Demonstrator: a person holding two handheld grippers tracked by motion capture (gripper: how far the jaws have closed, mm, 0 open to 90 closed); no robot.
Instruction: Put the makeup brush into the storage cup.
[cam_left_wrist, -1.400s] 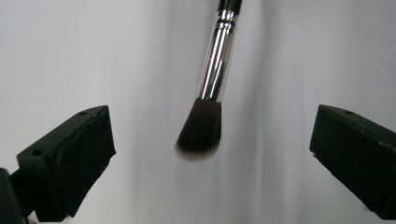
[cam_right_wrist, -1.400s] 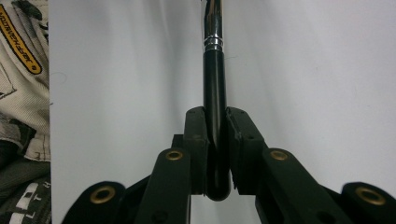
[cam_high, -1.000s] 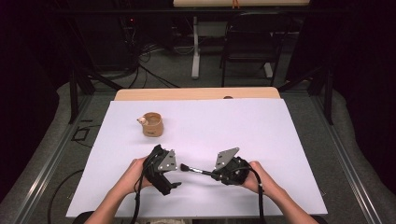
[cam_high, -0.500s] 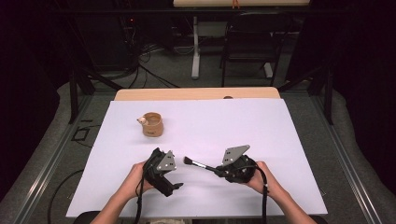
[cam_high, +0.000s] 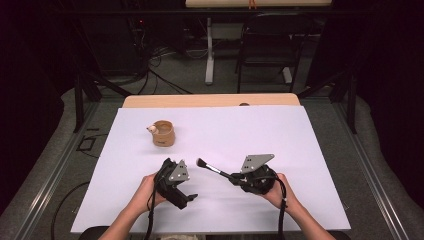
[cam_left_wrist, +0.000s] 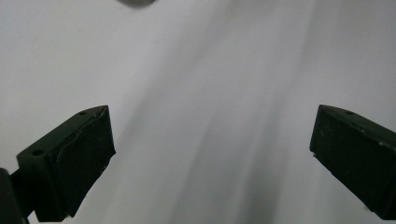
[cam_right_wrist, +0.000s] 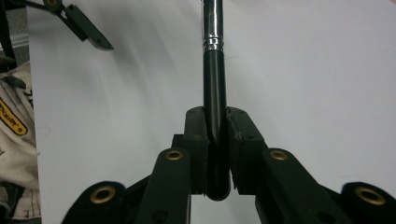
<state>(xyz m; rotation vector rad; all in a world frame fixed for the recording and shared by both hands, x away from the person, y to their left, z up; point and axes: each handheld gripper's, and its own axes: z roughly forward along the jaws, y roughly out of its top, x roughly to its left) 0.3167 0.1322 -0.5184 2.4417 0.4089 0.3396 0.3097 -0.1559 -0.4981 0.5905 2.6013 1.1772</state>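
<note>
The makeup brush (cam_high: 216, 170) is pinched by its handle in the right gripper (cam_high: 234, 178), left gripper (cam_high: 186, 199) spread empty, so it's probably carried over to the cup (cam_high: 163, 133) next.

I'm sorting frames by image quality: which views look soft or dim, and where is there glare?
High view: room dark, white table cover brightly lit, slightly soft. Left gripper view: sheet streaked with blurry shadows, left gripper jaws sharp enough. Right gripper view: makeup brush sharp in the right gripper, glare on its silver ferrule.

White-covered table (cam_high: 300, 145); brown cup (cam_high: 163, 133) stands on it.
</note>
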